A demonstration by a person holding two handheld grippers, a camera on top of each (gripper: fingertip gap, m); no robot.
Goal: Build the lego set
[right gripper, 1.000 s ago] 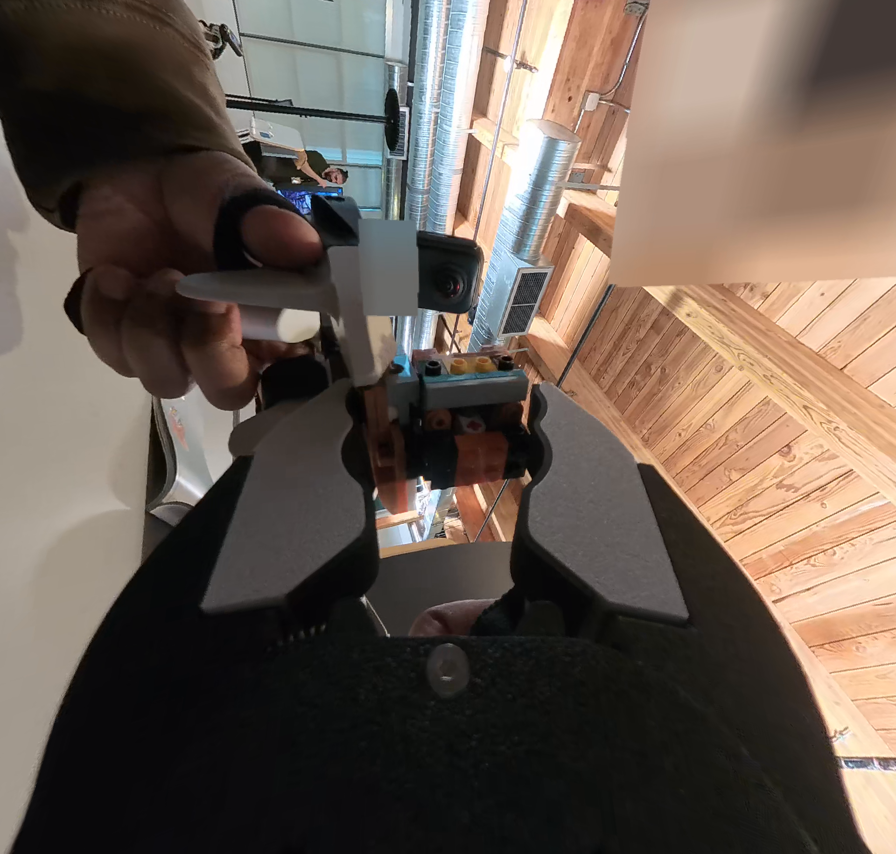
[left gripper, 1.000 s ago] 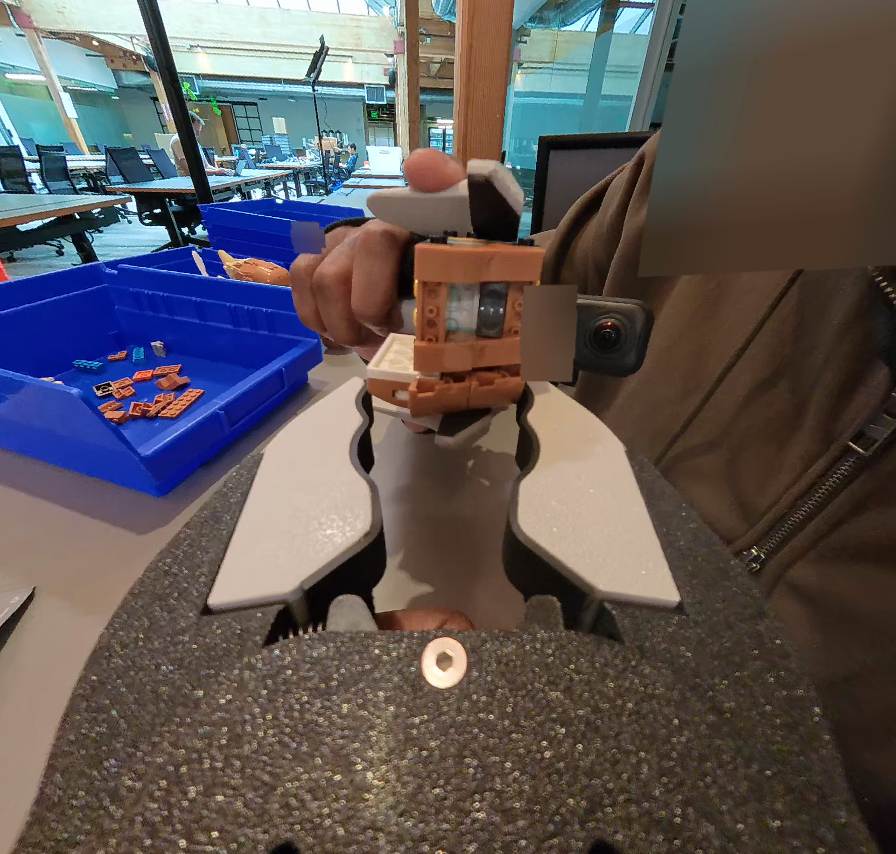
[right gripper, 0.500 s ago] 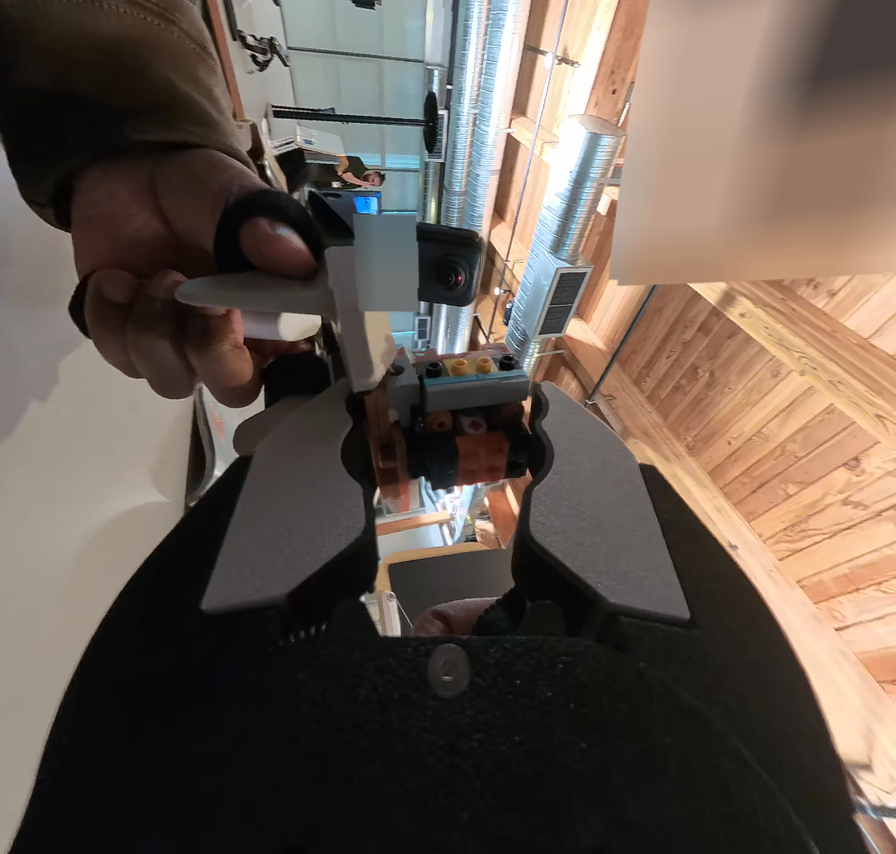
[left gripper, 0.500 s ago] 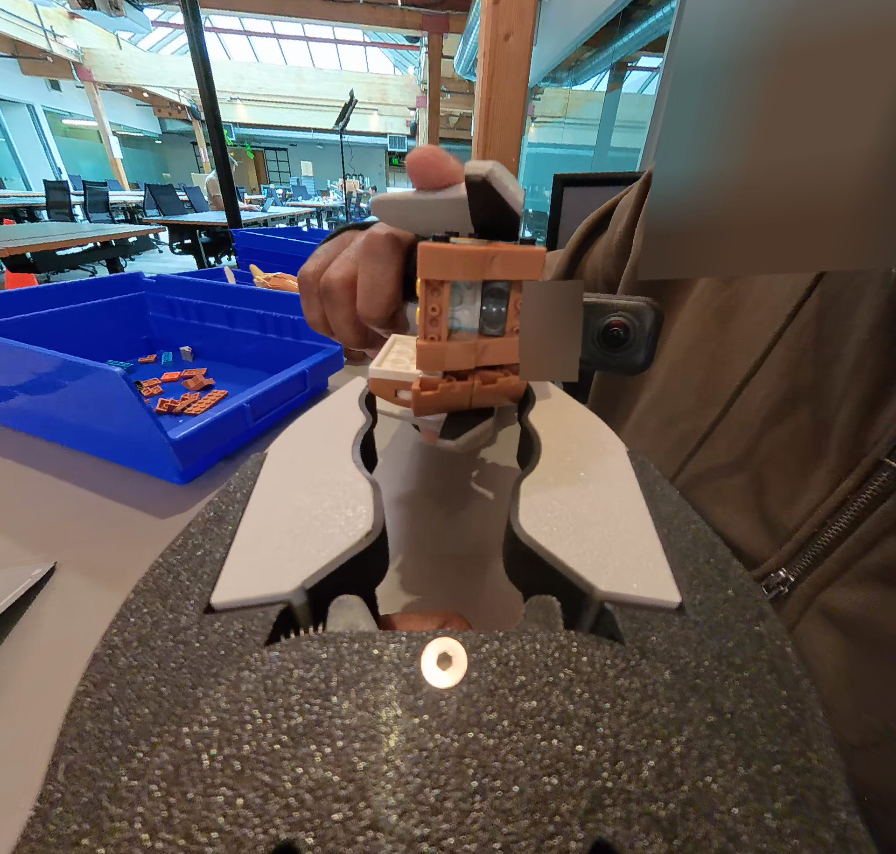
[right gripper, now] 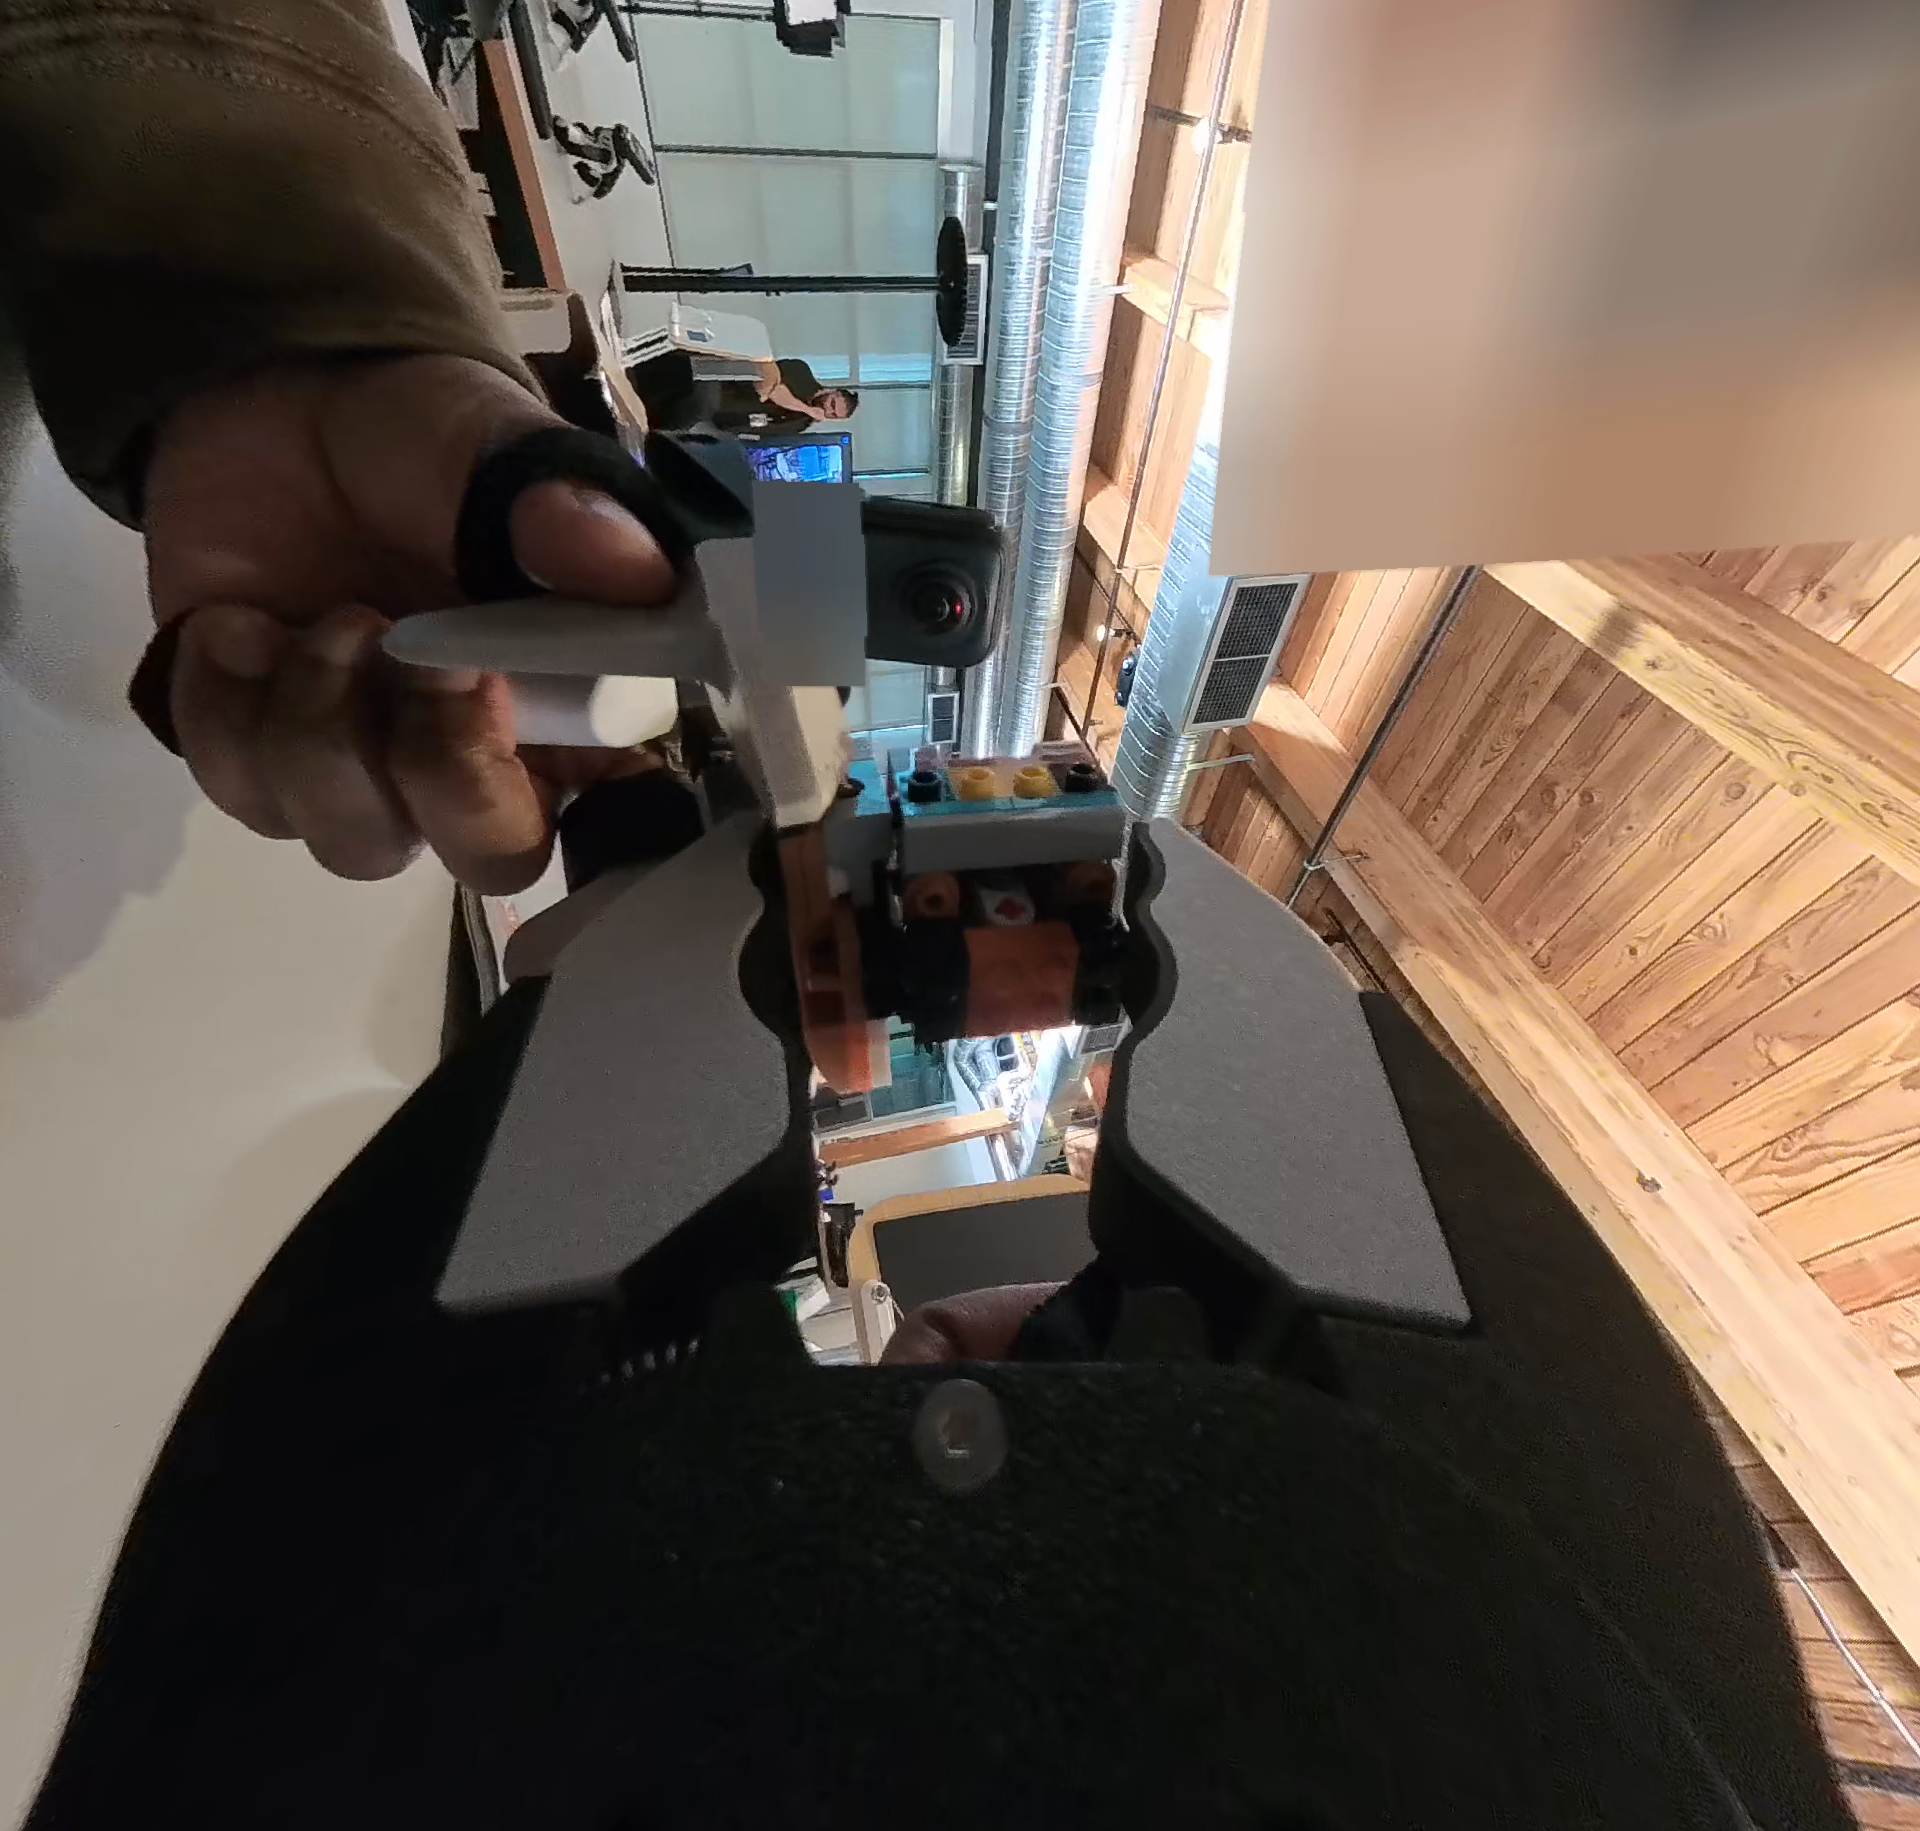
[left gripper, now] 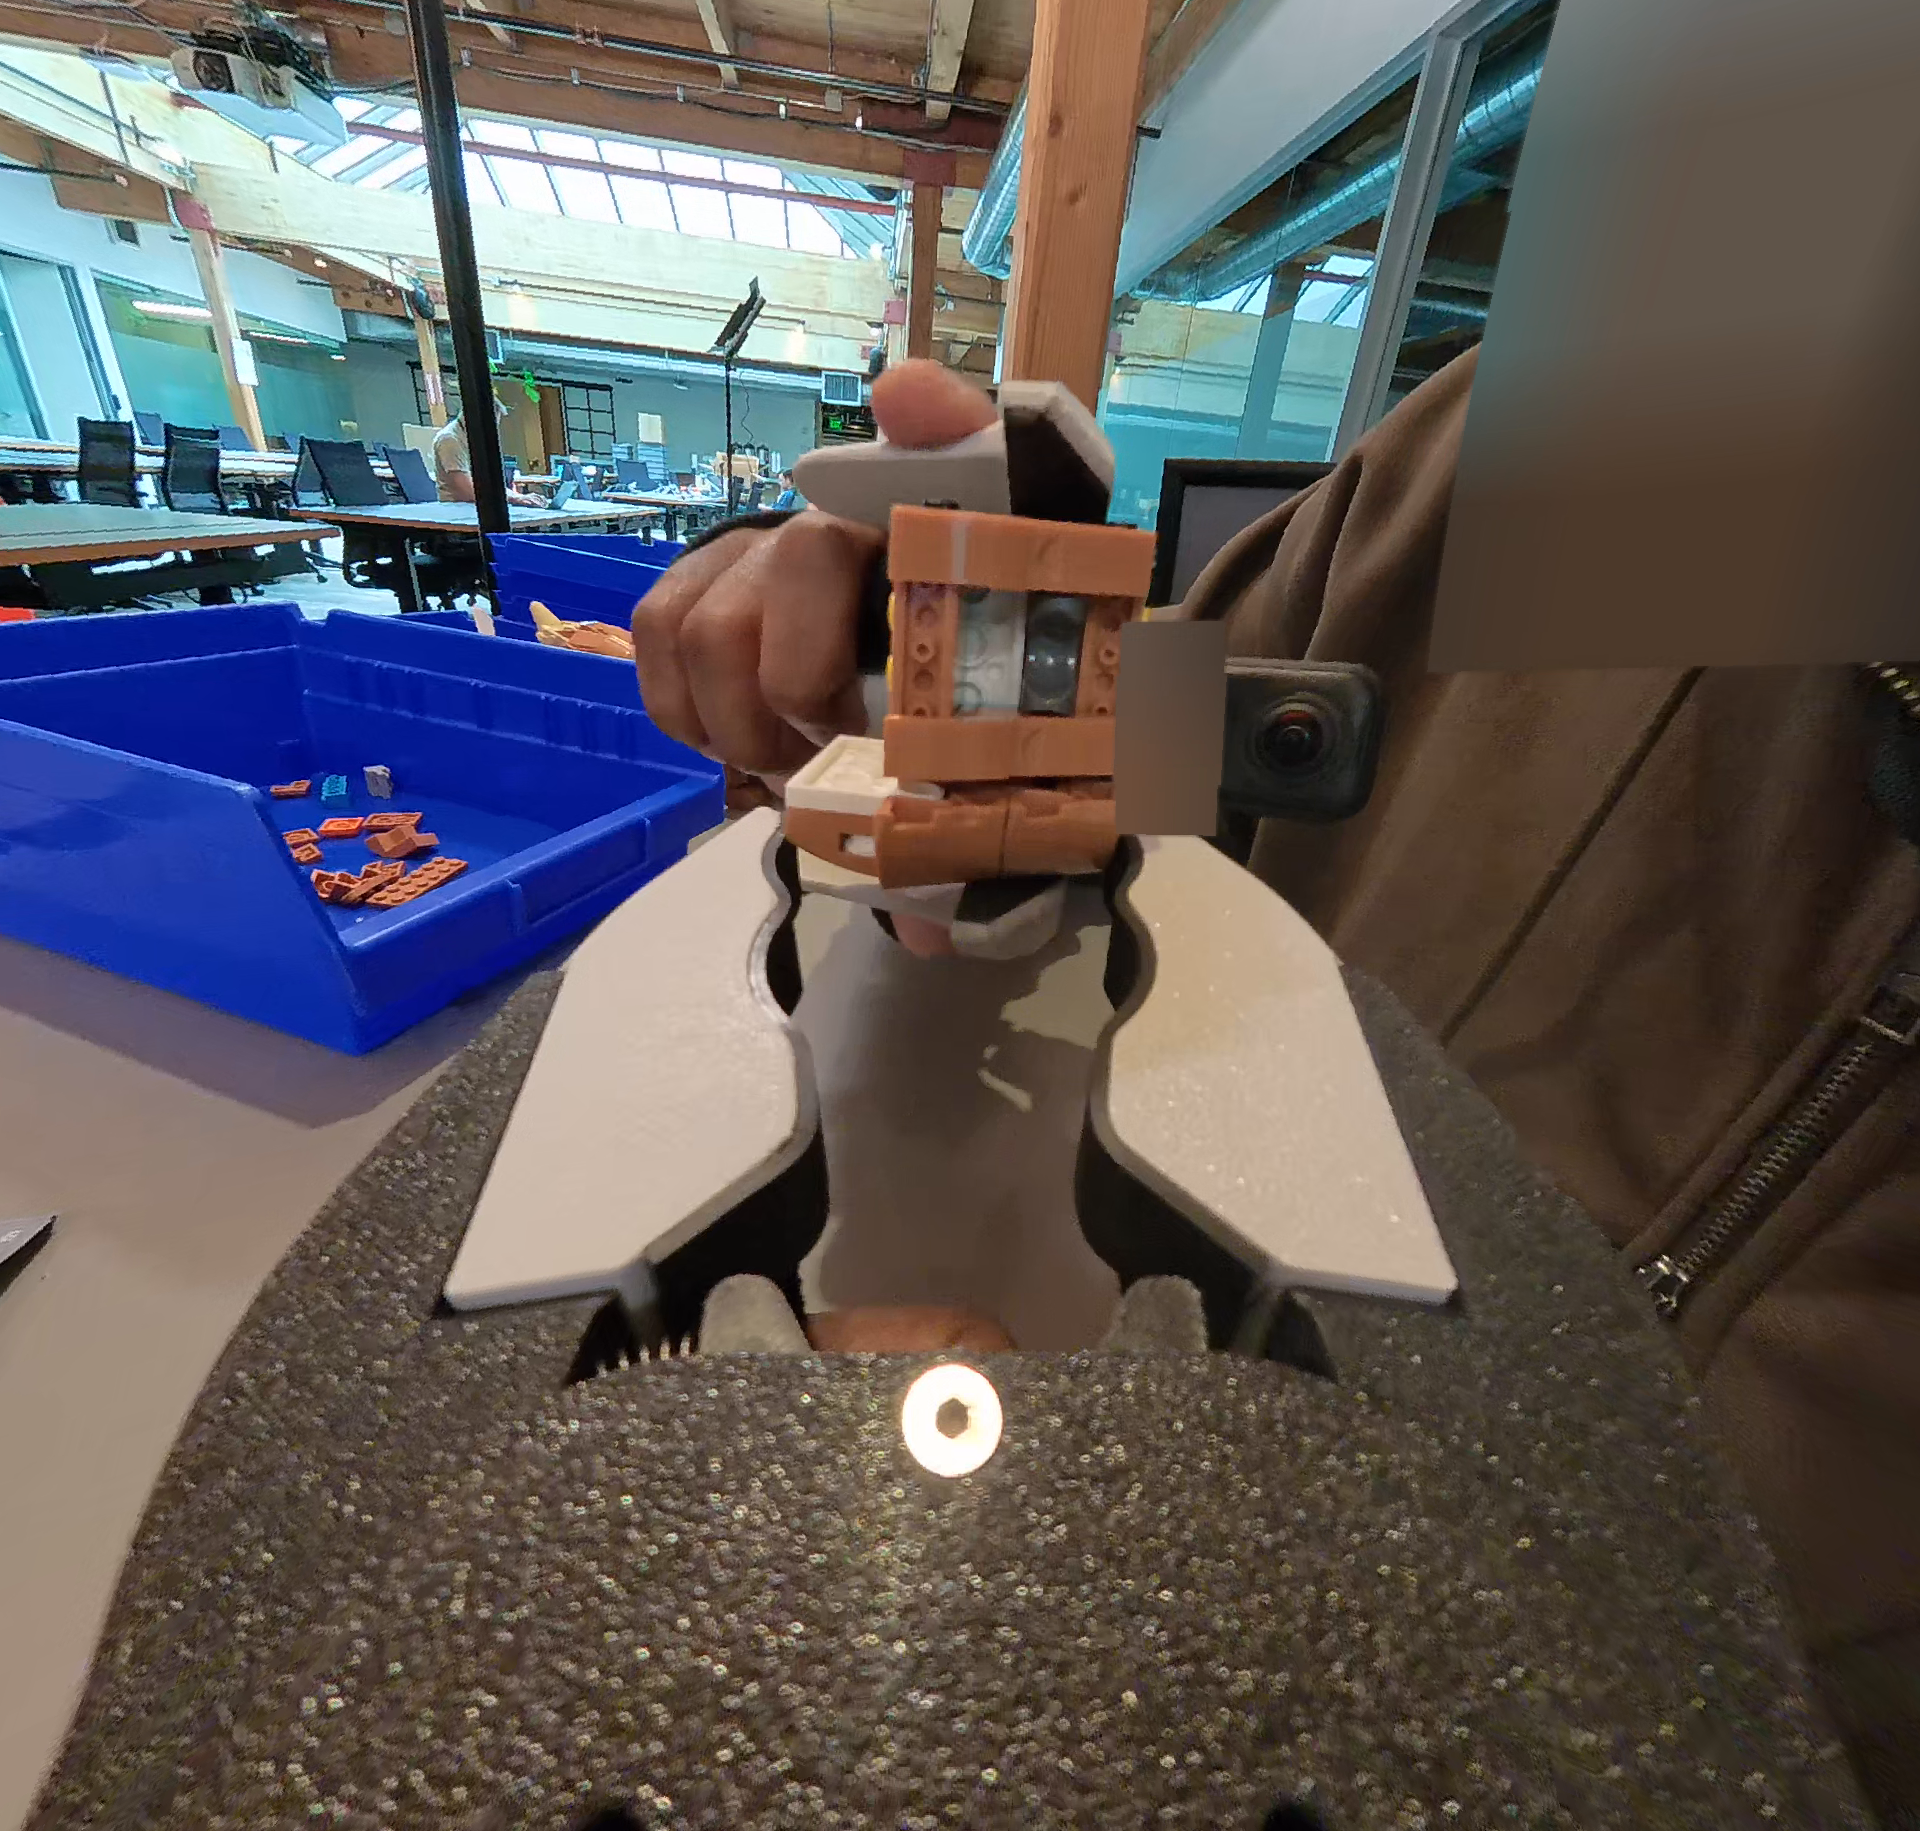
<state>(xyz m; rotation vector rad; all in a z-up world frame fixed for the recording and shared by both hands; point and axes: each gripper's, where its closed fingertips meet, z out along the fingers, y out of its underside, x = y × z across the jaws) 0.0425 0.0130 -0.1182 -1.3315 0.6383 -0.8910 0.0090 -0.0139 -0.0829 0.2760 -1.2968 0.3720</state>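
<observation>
A partly built lego model [left gripper: 1018, 638] of brown, white and grey bricks hangs in the air between both grippers. My left gripper [left gripper: 951, 846] has its fingertips closed on either side of the model's lower brown part. The right gripper's grey fingers [left gripper: 904, 477] clamp the model from above and below in this view. In the right wrist view my right gripper [right gripper: 951, 908] is shut on the model [right gripper: 1013, 960] at its brown cylinder and black parts. The left gripper's finger [right gripper: 561, 633] reaches the model's left side there.
A blue bin [left gripper: 436, 950] with several loose brown and teal bricks [left gripper: 374, 862] stands on the grey table [left gripper: 208, 1158] at the left. A second blue bin [left gripper: 582, 560] stands behind it. The person's brown jacket [left gripper: 1610, 950] fills the right side. My right fingertips sit around 5 centimeters from my left ones.
Both grippers and the model have tilted upward together; the bin has slid lower in the left view and more ceiling shows. Neither grip has changed.
</observation>
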